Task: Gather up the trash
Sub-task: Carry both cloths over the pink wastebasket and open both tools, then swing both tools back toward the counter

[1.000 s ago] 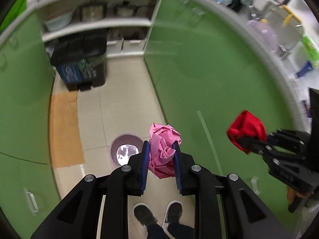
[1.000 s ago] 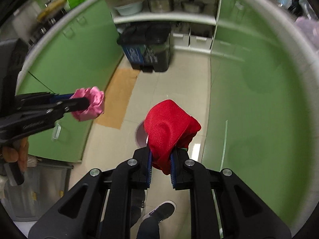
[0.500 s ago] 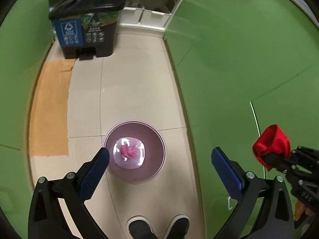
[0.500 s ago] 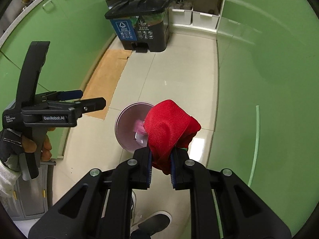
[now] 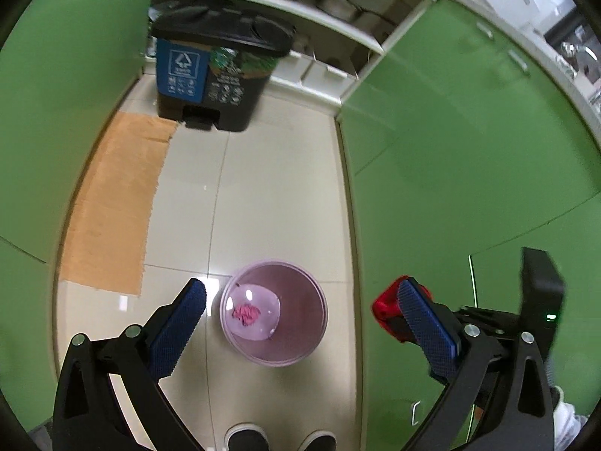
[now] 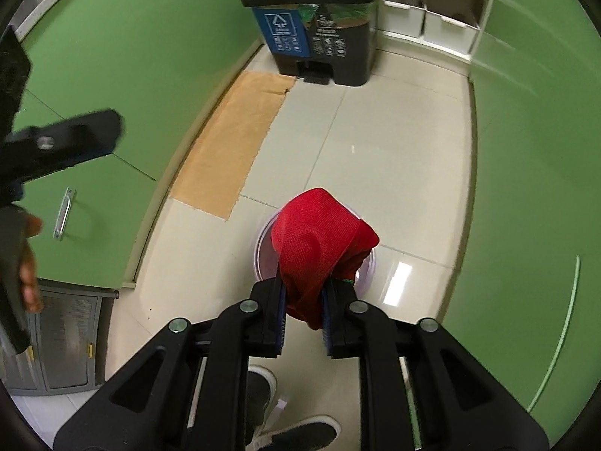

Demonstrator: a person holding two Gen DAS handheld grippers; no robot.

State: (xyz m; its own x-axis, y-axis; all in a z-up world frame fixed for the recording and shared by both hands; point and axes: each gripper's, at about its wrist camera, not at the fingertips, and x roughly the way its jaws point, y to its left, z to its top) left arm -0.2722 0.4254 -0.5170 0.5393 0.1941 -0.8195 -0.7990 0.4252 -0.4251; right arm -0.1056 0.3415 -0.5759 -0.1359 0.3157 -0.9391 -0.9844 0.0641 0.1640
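A round pink bin [image 5: 311, 353] stands on the tiled floor with a crumpled pink paper [image 5: 246, 312] lying in its bottom. My left gripper [image 5: 300, 289] hangs above the bin, open wide, with nothing between its blue pads. In the right wrist view my right gripper [image 6: 303, 319] points steeply down over the bin [image 6: 263, 251]. Its jaws are opening, and a red cloth [image 6: 315, 240] still sits pinched between the pads, covering most of the bin. From the left wrist view the red cloth [image 5: 383, 306] shows to the right of the bin.
A black two-part pedal bin [image 5: 221, 75] stands at the far end under white shelves [image 5: 300, 0] with pots. A cardboard sheet [image 5: 112, 203] lies on the floor at left. Green cabinets [image 5: 469, 150] line both sides. A person's shoes [image 5: 244, 438] are just behind the pink bin.
My left gripper opened wide and let go of the pink paper, which now lies in the pink bin. Both grippers sank toward the bin. The red cloth now hangs over it.
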